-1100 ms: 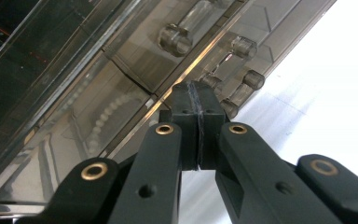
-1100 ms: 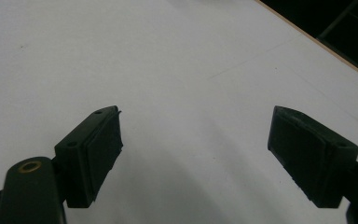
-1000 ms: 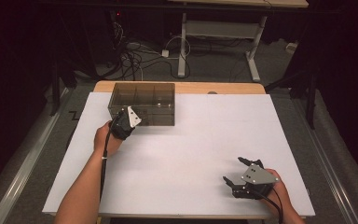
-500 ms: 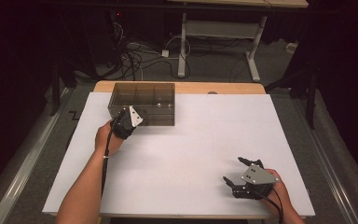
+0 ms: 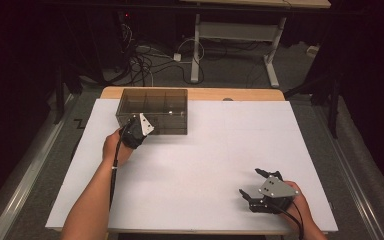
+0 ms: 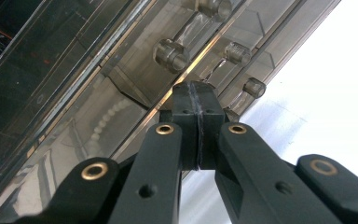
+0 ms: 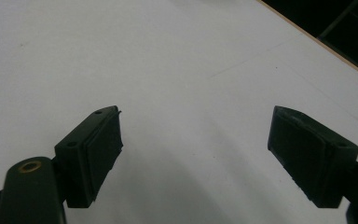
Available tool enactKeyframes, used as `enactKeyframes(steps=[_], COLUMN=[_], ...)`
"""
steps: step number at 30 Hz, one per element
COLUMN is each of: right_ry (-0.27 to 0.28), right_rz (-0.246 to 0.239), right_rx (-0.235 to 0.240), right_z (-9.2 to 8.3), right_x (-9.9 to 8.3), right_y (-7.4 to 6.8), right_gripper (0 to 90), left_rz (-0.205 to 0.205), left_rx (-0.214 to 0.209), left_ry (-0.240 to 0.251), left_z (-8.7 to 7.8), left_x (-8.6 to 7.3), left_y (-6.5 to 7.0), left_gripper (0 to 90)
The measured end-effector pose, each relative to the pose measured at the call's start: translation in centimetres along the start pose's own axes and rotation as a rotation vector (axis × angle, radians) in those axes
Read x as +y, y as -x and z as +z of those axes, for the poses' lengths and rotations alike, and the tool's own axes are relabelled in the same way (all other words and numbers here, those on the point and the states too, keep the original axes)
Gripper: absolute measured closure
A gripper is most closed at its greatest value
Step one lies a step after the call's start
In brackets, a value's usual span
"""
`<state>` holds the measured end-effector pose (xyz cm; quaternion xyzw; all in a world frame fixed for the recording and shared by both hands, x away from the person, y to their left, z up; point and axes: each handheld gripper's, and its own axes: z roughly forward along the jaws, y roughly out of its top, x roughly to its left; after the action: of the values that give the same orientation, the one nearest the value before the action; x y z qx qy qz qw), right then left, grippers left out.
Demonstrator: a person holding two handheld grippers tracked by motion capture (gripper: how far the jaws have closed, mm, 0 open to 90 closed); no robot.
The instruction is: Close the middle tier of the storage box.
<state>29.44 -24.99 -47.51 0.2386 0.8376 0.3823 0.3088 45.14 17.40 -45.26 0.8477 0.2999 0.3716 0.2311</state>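
The smoky transparent plastic compartment box (image 5: 152, 111) is glossy and smooth, catching reflections. Below it, the white table cover (image 5: 200, 170) looks matt, paper-like; a light wooden edge (image 5: 200, 93) shows at twelve o'clock. The left gripper (image 6: 196, 98) has matt black plastic jaws with brass rivets

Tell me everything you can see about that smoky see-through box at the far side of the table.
The box is a low rectangular container of dark, smoke-tinted clear plastic, with inner walls dividing it into compartments. It stands flat at the far left of the white table. The left gripper view shows small clear cylindrical studs along its wall, and nothing visible inside. The left tool, jaws shut together, has its tip right at the box's near wall by the left corner; whether it pinches anything cannot be told.
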Motion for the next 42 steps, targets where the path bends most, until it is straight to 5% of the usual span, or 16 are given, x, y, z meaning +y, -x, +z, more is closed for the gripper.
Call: enactKeyframes(steps=[17, 42], right_ry=[-0.009, -0.029], right_rz=[-0.007, -0.005], right_rx=[0.004, 0.013], right_z=[0.1, 0.6], right_x=[0.0, 0.0], right_y=[-0.1, -0.4], right_gripper=[18.3, 18.3], left_rz=[-0.037, -0.125], left_rx=[0.006, 0.013], left_ry=[0.034, 0.211], left_z=[-0.3, -2.8], left_x=[-0.5, -2.1], left_y=[-0.2, 0.8], left_gripper=[86.8, 83.6])
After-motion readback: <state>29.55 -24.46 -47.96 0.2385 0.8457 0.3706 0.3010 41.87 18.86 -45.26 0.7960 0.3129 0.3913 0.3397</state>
